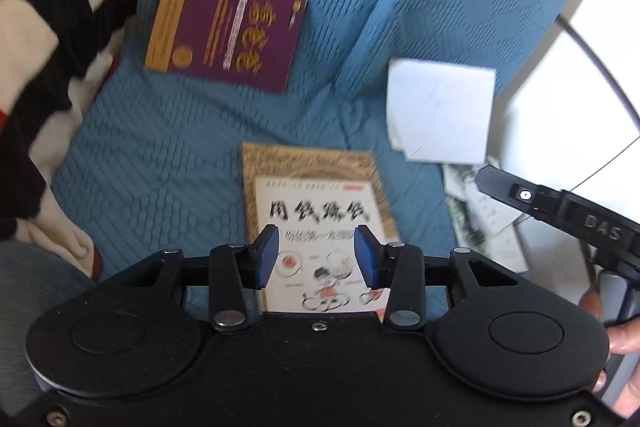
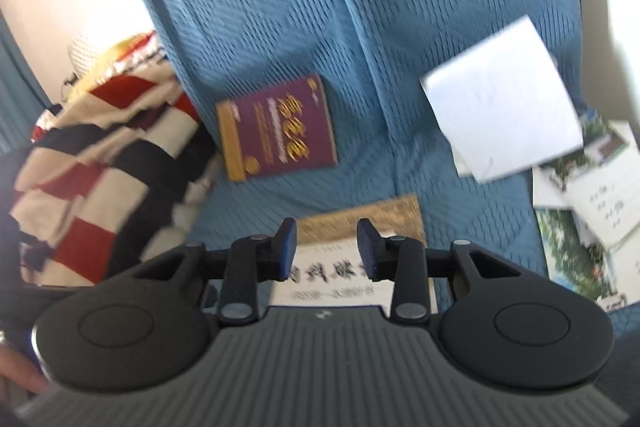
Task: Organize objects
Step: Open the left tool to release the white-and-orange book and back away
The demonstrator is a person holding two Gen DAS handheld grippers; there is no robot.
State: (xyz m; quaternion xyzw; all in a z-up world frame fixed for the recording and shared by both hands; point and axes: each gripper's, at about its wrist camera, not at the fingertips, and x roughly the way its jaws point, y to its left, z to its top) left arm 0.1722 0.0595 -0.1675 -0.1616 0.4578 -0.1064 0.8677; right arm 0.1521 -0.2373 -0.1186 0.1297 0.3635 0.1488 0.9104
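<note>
Left wrist view shows your left gripper (image 1: pixel 316 255) and right gripper (image 2: pixel 327 249) both released and empty above the near tan book (image 1: pixel 316 211) on the blue sofa (image 1: pixel 200 155), so next choose it or the far purple book (image 1: pixel 228 31) and descend.

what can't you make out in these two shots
- Tan-framed book: its near end is hidden behind the left gripper; the cover title is blurred in both views.
- Purple book: small print smeared by motion blur.
- Papers at right: cut off by the frame edge, print too small.
- White sheet: covers whatever lies beneath it.
</note>
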